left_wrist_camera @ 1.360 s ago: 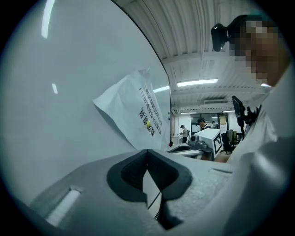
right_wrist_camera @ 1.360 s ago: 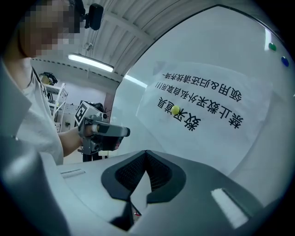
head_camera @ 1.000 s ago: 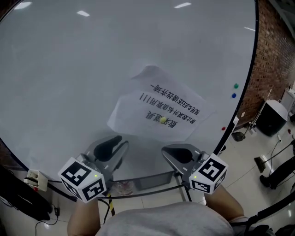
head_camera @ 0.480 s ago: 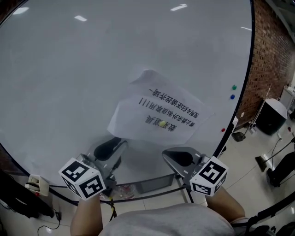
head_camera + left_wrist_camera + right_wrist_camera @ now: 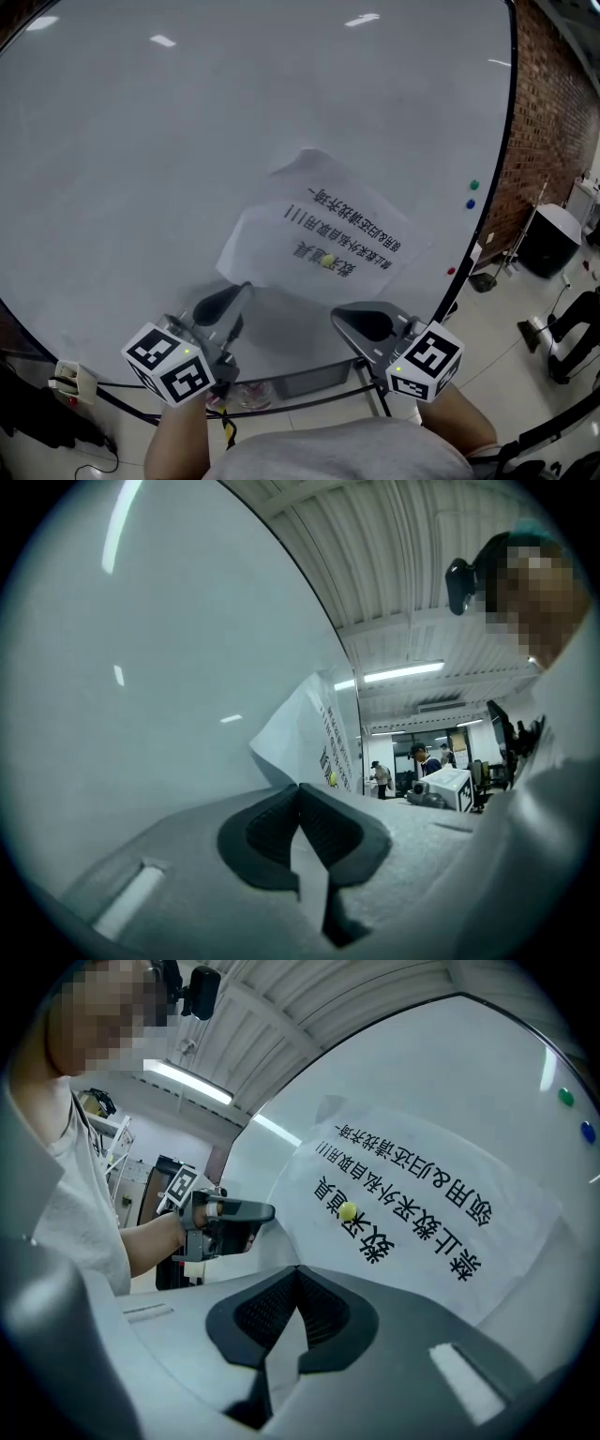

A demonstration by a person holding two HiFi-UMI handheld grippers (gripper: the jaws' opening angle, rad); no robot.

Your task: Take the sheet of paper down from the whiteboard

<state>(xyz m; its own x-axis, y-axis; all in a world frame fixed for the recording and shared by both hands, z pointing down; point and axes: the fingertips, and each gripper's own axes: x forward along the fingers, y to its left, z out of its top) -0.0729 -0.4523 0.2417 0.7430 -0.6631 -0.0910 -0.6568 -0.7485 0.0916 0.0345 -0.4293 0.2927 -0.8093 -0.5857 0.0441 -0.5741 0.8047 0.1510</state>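
The sheet of paper (image 5: 323,220) is hanging crooked on the whiteboard (image 5: 141,141), and one little yellow magnet (image 5: 327,262) near its lower middle is doing all the holding. That's why the edge below-left of the magnet is bowing off the board.

The left gripper (image 5: 246,287) is going for exactly that loose bit. It's pointing level at the board, below-left of the magnet. Its fingers (image 5: 267,834) have just been snapping shut, and the paper's corner looks to be running right into the seam between them, so I'm reading it as pinching the sheet.

The right gripper (image 5: 336,309) is hanging below the magnet and a touch right, clear of the paper. Its fingers (image 5: 328,1312) are pressing together on nothing, so I'm guessing it's just waiting as backup.

My take is that the next pull is going to have to slide the sheet out from under the magnet. Yanking could be risking a tear or popping the magnet off.
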